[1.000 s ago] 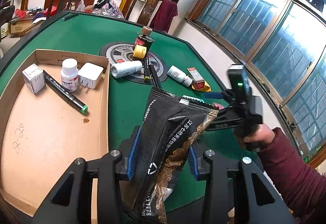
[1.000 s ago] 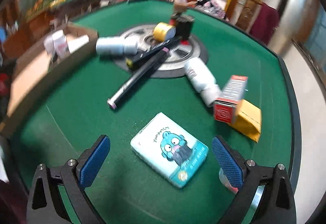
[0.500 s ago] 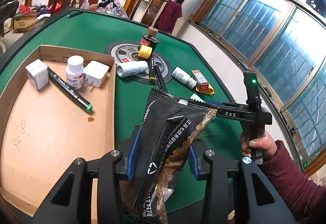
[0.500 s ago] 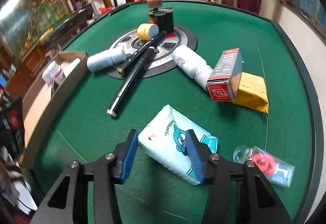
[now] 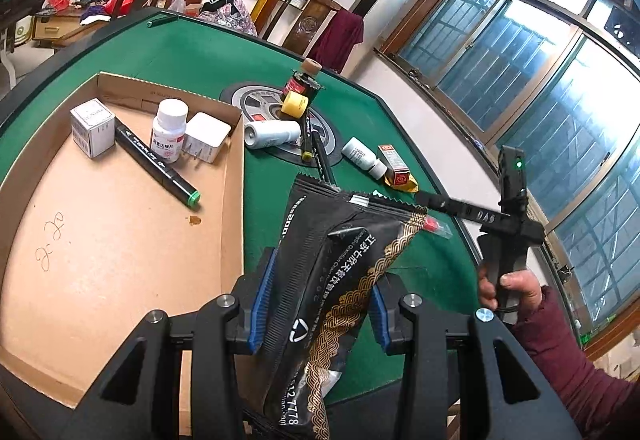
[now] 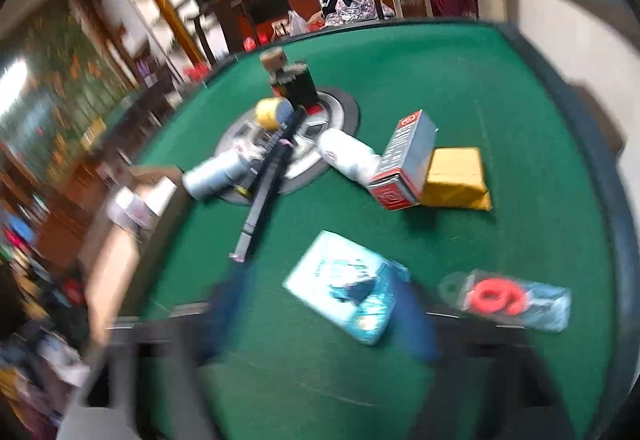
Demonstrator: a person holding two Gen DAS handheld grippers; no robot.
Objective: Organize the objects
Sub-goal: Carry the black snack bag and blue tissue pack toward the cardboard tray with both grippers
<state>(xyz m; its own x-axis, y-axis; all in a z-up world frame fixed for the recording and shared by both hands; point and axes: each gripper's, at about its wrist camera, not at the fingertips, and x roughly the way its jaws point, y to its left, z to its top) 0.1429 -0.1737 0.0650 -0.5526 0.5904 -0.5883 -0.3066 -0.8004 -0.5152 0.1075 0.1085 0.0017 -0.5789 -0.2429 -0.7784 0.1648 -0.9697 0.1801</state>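
My left gripper is shut on a black and gold foil pouch, held upright above the green table beside the cardboard box. The box holds a white carton, a black marker, a white pill bottle and a white adapter. The right wrist view is badly blurred. My right gripper sits around a light blue tissue pack on the table; its blue pads look close to the pack, and a grip is not clear.
On the table lie a red ring in a clear bag, a red and grey carton on a yellow packet, white bottles, a long black pen, yellow tape and a dark jar.
My right gripper went from wide open over the tissue pack to narrowed around it, and now swings fast, blurring its view. My left gripper keeps holding the pouch and has drifted slightly.
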